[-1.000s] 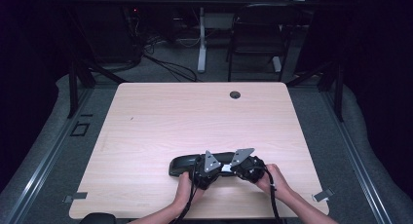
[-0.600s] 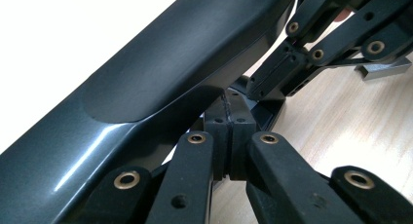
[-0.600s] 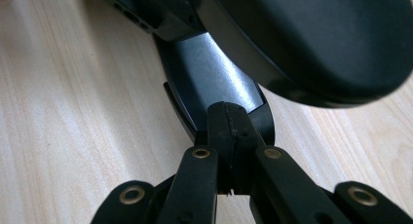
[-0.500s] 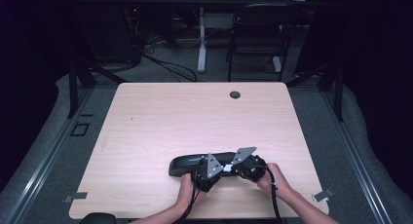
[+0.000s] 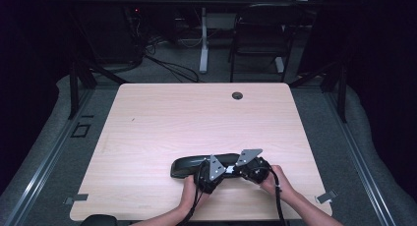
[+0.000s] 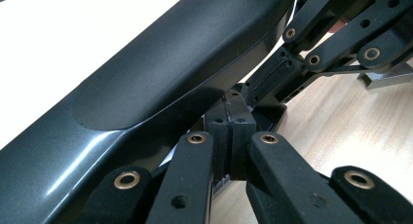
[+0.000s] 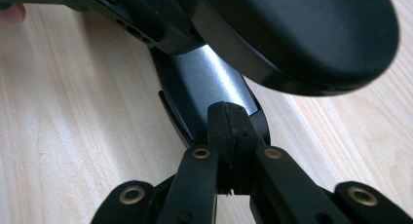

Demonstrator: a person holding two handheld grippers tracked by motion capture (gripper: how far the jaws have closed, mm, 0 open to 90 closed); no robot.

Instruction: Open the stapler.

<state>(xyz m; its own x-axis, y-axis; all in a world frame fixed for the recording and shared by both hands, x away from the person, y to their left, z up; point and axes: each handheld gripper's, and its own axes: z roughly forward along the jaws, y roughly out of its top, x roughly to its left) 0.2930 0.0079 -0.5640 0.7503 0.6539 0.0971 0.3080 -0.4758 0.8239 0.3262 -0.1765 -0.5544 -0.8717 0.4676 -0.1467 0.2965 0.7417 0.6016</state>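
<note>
Long dark glossy object (image 5: 204, 164) lying flat on pale wood bench (image 5: 162, 123), near the front edge, right of centre, long axis running left to right. Exact kind hard to tell; smooth curved shell, matte top panel.

Left gripper (image 5: 209, 171) just at its near side, fingers (image 6: 238, 121) pressed together with nothing between them, tips right against the object's underside edge (image 6: 146, 73).

Right gripper (image 5: 252, 167) beside the left one, fingers (image 7: 231, 124) likewise closed flat on each other, tips touching the object's shiny lower end (image 7: 204, 83).

Small round grommet hole (image 5: 237, 95) at bench's far edge, well apart. Both hands low at front edge.
</note>
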